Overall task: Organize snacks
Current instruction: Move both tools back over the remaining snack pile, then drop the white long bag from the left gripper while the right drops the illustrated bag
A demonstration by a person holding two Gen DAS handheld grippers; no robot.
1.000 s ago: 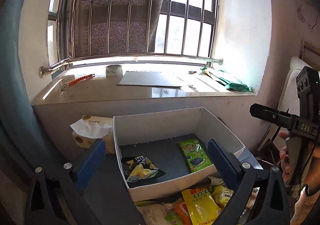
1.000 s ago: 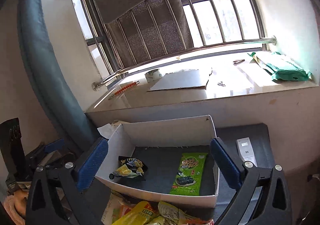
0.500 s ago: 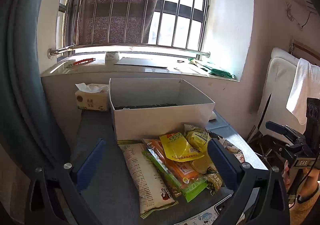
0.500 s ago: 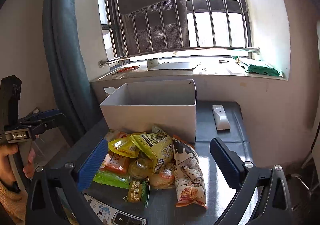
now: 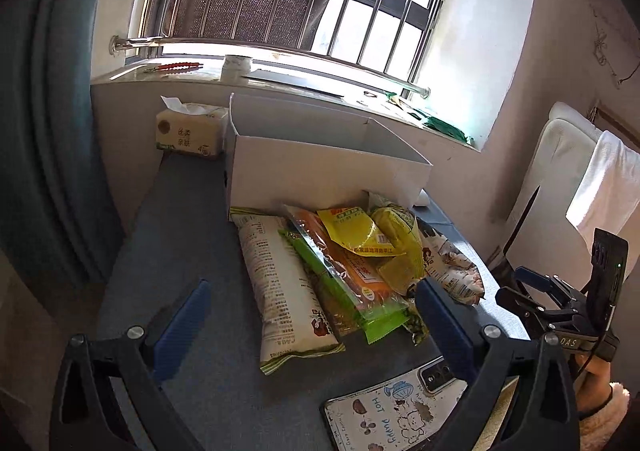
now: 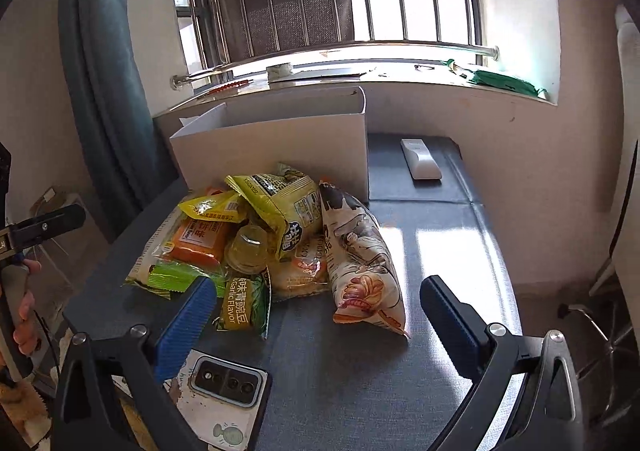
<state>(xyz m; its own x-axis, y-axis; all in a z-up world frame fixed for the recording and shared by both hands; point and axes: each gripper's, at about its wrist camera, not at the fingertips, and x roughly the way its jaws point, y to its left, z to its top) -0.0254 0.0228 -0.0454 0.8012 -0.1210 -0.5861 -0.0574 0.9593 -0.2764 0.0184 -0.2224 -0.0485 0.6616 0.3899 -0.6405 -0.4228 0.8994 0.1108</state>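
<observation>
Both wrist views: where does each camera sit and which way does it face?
Left wrist: on the left gripper, jaws open, facing the snack pile and white box; the right gripper shows at right.
Right wrist: on the right gripper, jaws open, facing the same pile from the right; the left gripper shows at left.
Shared: pile, box, phone, window.

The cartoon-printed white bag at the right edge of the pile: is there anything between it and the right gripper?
Nothing visible. The right gripper, open and empty, has only bare table between its fingers and the cartoon-printed bag. The green pea packet lies to its left, aside from that path.
</observation>
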